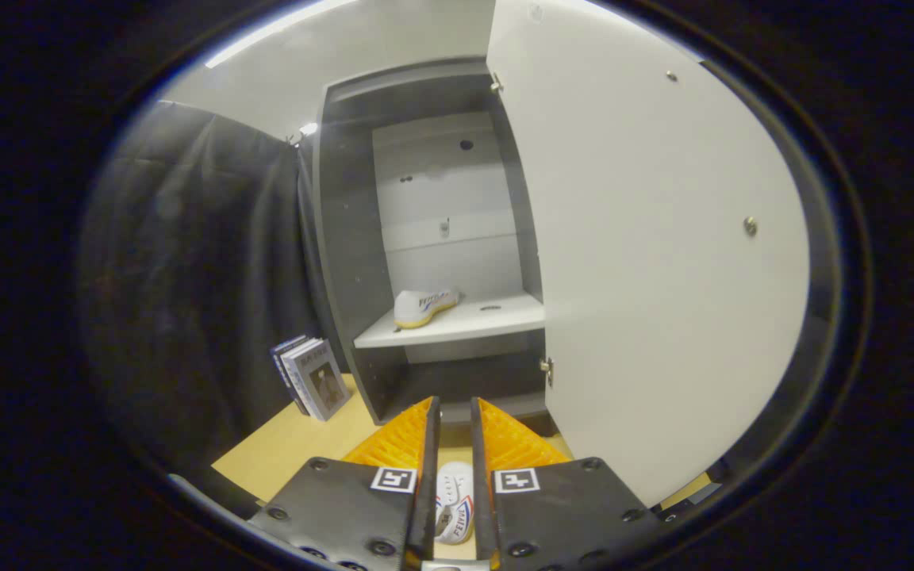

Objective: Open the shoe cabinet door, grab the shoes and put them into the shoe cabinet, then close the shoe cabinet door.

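Observation:
The shoe cabinet [346, 262] stands ahead with its white door [647, 262] swung wide open to the right of the opening. One white shoe with a yellow sole [424, 306] lies on the white shelf [489, 321] inside. A second white shoe [455, 507] lies on the wooden table below me and shows through the slit between my fingers. My gripper [455, 404] hovers in front of the cabinet's lower part. Its fingers stand almost together with only a narrow gap, and nothing is between the tips.
A few books [312, 379] stand upright on the wooden table [290, 452], left of the cabinet and against the dark cloth wall. The open door closes off the right side.

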The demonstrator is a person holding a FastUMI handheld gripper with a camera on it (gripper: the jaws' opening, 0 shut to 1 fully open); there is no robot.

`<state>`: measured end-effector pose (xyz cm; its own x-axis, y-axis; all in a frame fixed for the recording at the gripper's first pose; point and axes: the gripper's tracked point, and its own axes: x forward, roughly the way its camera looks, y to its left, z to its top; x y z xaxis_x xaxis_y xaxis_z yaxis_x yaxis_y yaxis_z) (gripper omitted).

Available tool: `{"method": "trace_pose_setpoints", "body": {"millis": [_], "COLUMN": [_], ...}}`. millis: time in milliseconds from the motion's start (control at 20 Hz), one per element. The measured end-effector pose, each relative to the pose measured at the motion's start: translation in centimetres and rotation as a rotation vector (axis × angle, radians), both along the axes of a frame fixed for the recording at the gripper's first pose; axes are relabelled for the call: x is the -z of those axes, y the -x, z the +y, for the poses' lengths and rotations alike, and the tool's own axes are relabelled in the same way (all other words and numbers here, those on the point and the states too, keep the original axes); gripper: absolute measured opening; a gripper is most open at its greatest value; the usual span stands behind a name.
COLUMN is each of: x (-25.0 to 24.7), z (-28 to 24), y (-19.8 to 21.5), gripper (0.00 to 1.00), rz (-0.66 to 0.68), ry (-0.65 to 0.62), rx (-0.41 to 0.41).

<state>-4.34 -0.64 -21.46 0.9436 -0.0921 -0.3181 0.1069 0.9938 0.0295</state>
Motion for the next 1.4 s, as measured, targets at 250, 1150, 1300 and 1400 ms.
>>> {"method": "trace_pose_setpoints", "body": {"millis": [250, 1150, 1300, 1400], "x": [8.6, 31.0, 31.2, 30.6], "z": [2.4, 4.3, 4.3, 4.3], "y": [-0.7, 2.5, 1.9, 1.6], "gripper": [0.16, 0.15, 0.12, 0.11], "rz": [0.166, 0.513, 0.496, 0.481], "ry": [-0.061, -0.143, -0.125, -0.121], "rx": [-0.058, 0.021, 0.033, 0.043]}}
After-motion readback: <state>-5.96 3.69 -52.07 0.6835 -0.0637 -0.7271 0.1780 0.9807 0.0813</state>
